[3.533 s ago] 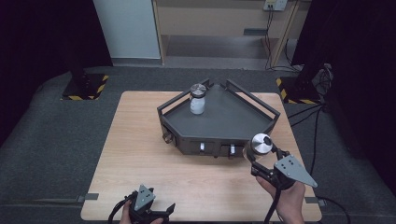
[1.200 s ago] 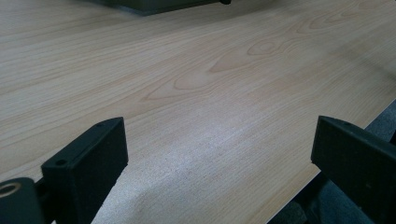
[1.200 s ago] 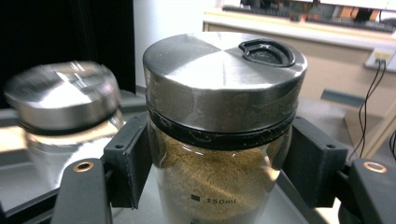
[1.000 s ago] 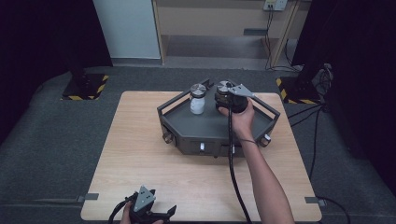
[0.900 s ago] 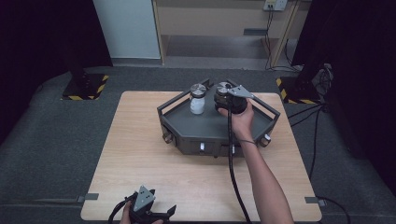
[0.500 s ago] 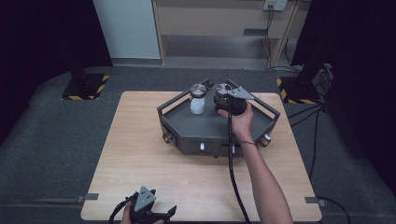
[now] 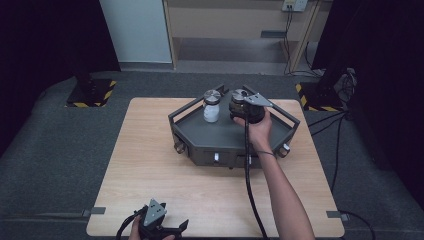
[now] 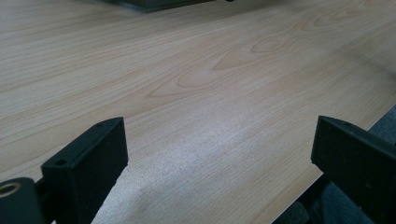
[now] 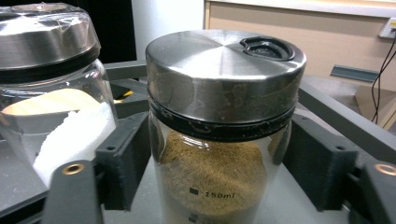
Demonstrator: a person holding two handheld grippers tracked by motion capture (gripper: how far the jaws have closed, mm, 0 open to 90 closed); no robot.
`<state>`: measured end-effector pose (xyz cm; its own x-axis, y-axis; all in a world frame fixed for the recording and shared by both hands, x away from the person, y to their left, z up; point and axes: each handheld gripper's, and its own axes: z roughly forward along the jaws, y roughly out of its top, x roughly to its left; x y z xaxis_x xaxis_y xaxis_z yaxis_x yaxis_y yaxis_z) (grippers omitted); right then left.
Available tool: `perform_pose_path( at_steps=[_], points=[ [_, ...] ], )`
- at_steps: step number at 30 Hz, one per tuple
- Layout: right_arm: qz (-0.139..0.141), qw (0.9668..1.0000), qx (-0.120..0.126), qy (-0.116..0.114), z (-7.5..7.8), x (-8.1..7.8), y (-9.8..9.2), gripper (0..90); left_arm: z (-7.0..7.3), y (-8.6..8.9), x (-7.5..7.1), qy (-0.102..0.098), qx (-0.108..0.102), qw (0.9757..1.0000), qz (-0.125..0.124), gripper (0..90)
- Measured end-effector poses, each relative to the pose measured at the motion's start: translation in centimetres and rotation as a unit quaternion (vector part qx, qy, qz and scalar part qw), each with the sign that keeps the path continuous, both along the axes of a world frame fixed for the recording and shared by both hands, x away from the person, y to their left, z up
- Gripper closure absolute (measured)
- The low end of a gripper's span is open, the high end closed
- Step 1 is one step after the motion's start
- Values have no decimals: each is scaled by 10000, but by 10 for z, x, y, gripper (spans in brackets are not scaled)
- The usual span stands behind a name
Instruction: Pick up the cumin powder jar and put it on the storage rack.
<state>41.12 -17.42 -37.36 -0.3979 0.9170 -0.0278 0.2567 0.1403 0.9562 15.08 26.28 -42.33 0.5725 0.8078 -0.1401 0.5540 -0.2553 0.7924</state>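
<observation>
Two jars stand side by side on one dark grey metal angular tray (image 7: 200, 131) atop one pale wooden table (image 7: 150, 165): we have just been loosening our right gripper (image 9: 219, 158) around the steel-lidded glass jar of brown powder (image 9: 219, 140), jaws flanking it. Next we judge a clean backward withdrawal, sparing the steel-lidded glass jar of white powder (image 9: 51, 93). Our left gripper (image 8: 219, 158) rests wide, empty.

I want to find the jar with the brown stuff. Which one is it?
Look at the dark grey tray on the wooden table. Two jars with metal lids stand on it. Yours, the brown jar, is beside the white jar, between the right gripper fingers.
</observation>
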Motion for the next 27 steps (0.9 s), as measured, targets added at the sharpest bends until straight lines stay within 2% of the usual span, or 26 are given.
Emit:
perform_pose_path(
  at_steps=[2,4,5,8,16,27],
  points=[
    [-36,10000,20,26,1,-1,0,167,0,0,0,-4,4,10000,8,29],
    [-112,9999,34,78,2,-3,0,36,0,0,0,-5,13,10000,9,29],
    [-153,9998,33,110,3,-5,1,10,0,0,0,-5,15,10000,10,29],
    [-73,9999,68,99,3,-8,-4,26,0,-1,0,-11,30,10000,11,29],
    [-83,9999,146,20,4,-18,-11,19,-1,-2,0,-23,61,10000,42,29],
    [-80,9999,104,-77,9,-27,-14,16,-1,-2,0,-31,80,9999,78,29]
  ],
)
